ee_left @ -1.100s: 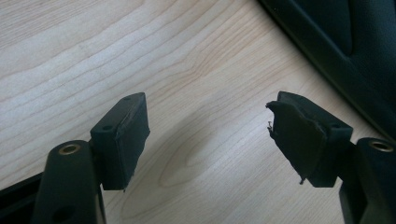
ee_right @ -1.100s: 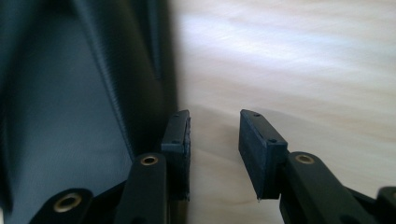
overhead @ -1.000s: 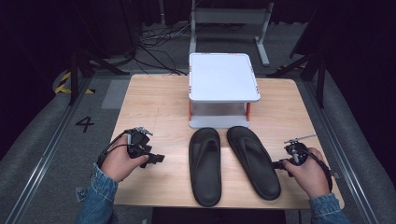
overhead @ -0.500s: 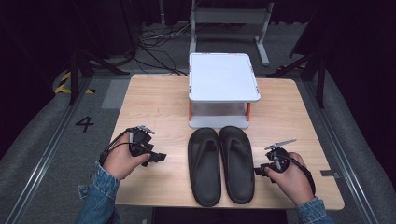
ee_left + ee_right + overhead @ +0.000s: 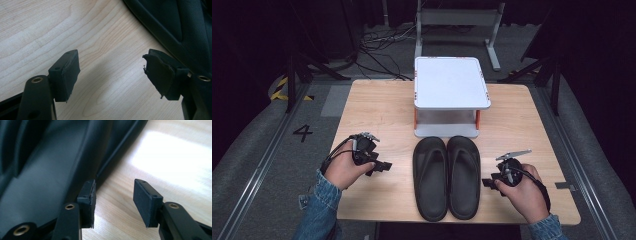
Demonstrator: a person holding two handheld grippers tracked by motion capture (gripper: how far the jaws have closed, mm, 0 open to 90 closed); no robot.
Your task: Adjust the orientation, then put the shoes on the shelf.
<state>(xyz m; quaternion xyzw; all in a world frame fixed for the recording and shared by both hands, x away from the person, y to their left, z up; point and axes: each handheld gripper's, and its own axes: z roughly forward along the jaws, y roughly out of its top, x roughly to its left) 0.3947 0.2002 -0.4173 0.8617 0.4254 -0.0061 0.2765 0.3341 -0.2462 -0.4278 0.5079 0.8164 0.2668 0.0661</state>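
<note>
Two black sandals lie side by side, toes toward the shelf, at the table's front middle: the left sandal (image 5: pixel 430 177) and the right sandal (image 5: pixel 463 175). My right gripper (image 5: pixel 488 182) sits just right of the right sandal's heel. In the right gripper view, the right gripper (image 5: pixel 115 200) is open over bare wood, its jaws having just been opening, with the sandal's edge (image 5: pixel 45 170) just outside the left pad. My left gripper (image 5: pixel 382 166) rests left of the pair. In the left gripper view, the left gripper (image 5: pixel 112 72) stands open over wood, with a sandal (image 5: pixel 180 22) at the upper right.
A white two-level shelf (image 5: pixel 451 82) with orange posts stands at the back middle of the wooden table (image 5: pixel 377 115), just beyond the sandals' toes. A metal frame and cables lie on the dark floor beyond the table.
The right sandal has swung from an angled lie to parallel against the left sandal. The right hand moved left with it. The left hand has stayed put.
</note>
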